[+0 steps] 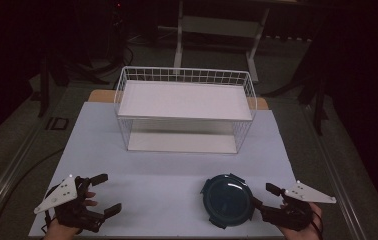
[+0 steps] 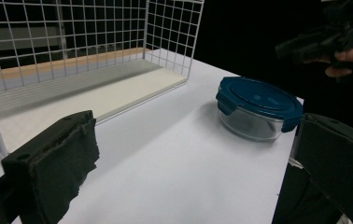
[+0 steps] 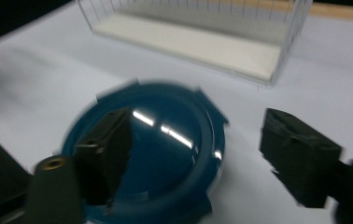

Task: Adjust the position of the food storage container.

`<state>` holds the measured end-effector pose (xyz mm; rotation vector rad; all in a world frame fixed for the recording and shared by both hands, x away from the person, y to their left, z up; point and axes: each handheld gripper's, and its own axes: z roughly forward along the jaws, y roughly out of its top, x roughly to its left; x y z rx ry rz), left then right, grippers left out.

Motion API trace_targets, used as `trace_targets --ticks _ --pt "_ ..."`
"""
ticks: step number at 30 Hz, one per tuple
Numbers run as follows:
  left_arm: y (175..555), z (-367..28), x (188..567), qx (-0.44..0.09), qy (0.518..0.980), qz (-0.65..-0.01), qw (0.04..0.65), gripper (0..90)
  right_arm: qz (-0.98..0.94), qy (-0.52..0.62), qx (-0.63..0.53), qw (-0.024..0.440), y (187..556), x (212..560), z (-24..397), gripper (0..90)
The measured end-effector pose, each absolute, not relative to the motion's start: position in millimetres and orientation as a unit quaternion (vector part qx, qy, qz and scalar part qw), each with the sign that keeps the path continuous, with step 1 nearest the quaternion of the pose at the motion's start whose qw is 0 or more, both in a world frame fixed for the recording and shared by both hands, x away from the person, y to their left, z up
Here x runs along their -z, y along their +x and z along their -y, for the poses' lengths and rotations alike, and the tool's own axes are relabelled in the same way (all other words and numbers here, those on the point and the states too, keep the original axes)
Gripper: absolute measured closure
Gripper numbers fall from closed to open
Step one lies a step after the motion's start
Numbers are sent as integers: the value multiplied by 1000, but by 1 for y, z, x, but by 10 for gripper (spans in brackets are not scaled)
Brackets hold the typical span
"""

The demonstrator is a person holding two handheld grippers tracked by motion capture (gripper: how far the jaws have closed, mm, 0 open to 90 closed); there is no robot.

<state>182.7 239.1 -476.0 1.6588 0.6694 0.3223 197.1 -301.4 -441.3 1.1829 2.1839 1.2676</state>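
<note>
A round glass box (image 1: 226,200) with a blue lid sits near the front edge of the white counter (image 1: 167,170), well in front of the wire rack (image 1: 184,107). The right gripper (image 1: 260,196) is just beside it — jaws parted, one over the lid's edge, the other off to its side; the blurred right gripper view seems to show no pad pressing. The left gripper (image 1: 106,192) rests well apart at front left, jaws released wide, holding nothing.
</note>
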Motion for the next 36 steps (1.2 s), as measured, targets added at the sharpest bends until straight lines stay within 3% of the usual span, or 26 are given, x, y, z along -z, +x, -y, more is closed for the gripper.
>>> trace_targets --ticks 4,12,20,36 --pt "183 -239 476 -140 721 -291 613 0 -781 427 -422 173 193 453 308 542" --pt "184 -239 477 -139 724 -291 610 0 -798 442 -384 144 187 473 319 896" --pt "184 -238 477 -139 725 -289 609 0 -809 443 -372 103 186 488 314 900" --pt "185 -236 478 -136 728 -288 607 0 -811 436 -380 89 201 491 296 900"
